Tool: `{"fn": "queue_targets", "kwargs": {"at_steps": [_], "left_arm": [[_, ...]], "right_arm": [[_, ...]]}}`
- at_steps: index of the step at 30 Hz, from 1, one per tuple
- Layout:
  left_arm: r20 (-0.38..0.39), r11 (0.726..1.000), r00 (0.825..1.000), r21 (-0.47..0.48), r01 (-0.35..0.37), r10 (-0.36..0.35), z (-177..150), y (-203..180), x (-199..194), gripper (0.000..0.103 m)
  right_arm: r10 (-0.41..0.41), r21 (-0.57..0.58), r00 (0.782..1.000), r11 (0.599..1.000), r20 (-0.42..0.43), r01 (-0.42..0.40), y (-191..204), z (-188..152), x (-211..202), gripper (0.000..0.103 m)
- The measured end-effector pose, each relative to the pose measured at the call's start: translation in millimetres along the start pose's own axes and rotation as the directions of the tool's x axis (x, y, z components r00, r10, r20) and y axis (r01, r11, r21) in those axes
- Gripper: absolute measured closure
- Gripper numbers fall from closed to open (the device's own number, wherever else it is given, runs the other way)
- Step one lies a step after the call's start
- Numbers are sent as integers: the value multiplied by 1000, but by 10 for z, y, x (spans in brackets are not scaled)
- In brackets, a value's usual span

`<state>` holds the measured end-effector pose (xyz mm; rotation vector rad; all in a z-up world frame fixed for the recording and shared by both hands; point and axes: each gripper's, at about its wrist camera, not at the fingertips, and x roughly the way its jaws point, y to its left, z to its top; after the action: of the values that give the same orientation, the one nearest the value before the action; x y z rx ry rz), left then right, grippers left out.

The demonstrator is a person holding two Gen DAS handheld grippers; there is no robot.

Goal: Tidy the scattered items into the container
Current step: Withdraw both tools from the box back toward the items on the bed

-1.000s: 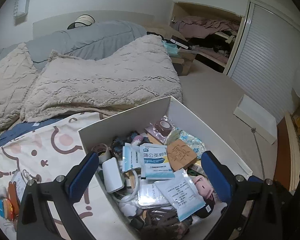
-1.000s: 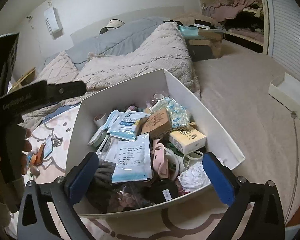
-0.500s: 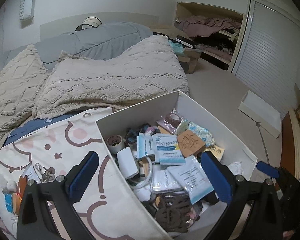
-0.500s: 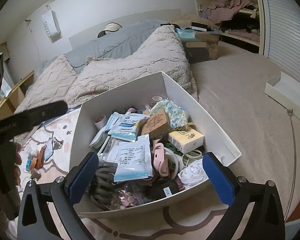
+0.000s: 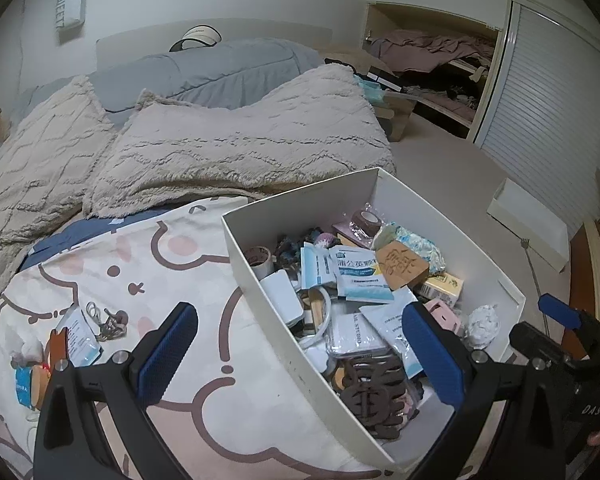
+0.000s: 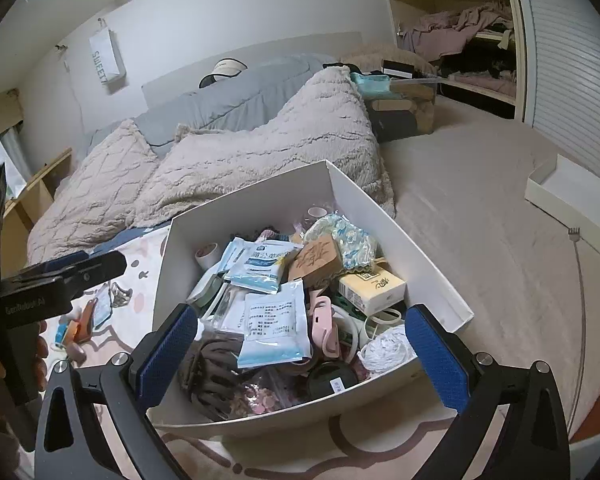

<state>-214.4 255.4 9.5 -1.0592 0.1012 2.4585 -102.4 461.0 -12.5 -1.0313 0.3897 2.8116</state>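
A white box (image 5: 300,216) (image 6: 240,216) sits on the cartoon-print sheet (image 5: 148,280), packed with sachets, tape rolls, a brown hair claw (image 5: 370,394) and other small items. My left gripper (image 5: 300,352) is open and empty, straddling the box's left wall. My right gripper (image 6: 302,354) is open and empty over the box's near end. Loose items lie on the sheet at the left: a small sachet (image 5: 78,336), a key ring bundle (image 5: 108,322) and an orange toy (image 5: 48,360); they also show in the right wrist view (image 6: 96,312).
A beige blanket (image 5: 240,148) and a grey duvet (image 5: 220,68) cover the bed behind the box. Carpet floor (image 6: 480,220) lies right, with a white tray (image 5: 528,220) by the shuttered wardrobe. The left gripper body (image 6: 40,284) shows at the right wrist view's left.
My left gripper has swung left, so the box has shifted right in its view and the loose items on the sheet came into sight. My right gripper hardly moved.
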Motion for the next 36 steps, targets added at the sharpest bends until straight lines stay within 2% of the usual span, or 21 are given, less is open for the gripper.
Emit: {"fn": "queue_targets", "kwargs": {"at_steps": [15,36], "left_arm": [[10,999,1000,-23,-29,30,-105,266,-151,0],[-6,977,989,-152,-149,150,-458,1167,-445,0]], "right_arm": [[25,-26,1000,999,10,-25,220,0,15,0],[101,-161,995,981,-27,-104,1117,-59,290,0]]}}
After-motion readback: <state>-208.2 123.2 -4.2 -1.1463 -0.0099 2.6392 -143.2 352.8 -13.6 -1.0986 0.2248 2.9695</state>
